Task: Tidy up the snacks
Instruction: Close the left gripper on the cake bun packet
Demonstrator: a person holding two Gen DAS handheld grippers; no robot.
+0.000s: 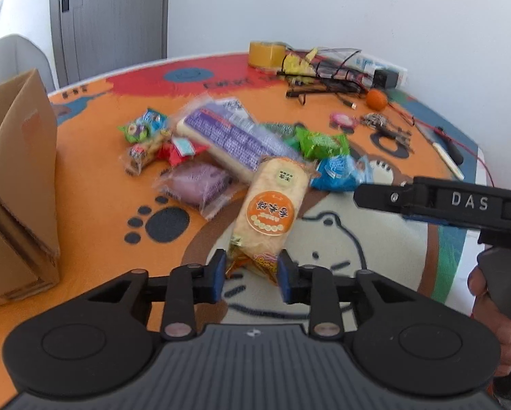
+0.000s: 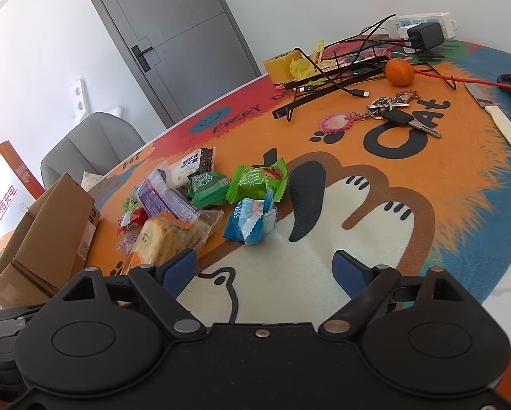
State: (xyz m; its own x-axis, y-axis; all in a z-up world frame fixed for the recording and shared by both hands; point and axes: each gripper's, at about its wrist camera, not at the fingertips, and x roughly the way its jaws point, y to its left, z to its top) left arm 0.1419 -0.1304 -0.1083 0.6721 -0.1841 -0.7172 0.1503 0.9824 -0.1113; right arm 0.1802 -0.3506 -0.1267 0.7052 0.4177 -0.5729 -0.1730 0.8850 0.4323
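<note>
L gripper [image 1: 252, 275]: blue pads clamped on crimped end of rice-cracker pack [image 1: 271, 217], clear film, pale round crackers inside, round orange label w/ Chinese chars, small green tag above; the pack juts out away from the jaws, whether clear of the mat can't be told. R gripper [image 2: 265, 270]: jaws wide, nothing between; housing reads "DAS" in L view. Snack pile just beyond cracker pack on mat [image 1: 95, 239]: long purple-print pack [image 1: 228, 136], purple bun in clear wrap [image 1: 195, 184], blue crinkly pouch [image 2: 252, 220], two green foil pouches [image 2: 260, 184], black/white bar [image 2: 194, 164]. Mat is fuzzy fabric, orange, cartoon cat, paw prints; lettering "CAT", "EVERY D…" legible. Cardboard box [image 1: 16, 184], corrugated, flaps up, at L edge, well apart from pile. Far side: tape roll [image 1: 267, 54], orange fruit [image 2: 399, 72], keys [image 2: 392, 109] w/ pink fob, white-handled knife [image 2: 501, 119], black charger [image 2: 424, 36], cables.
</note>
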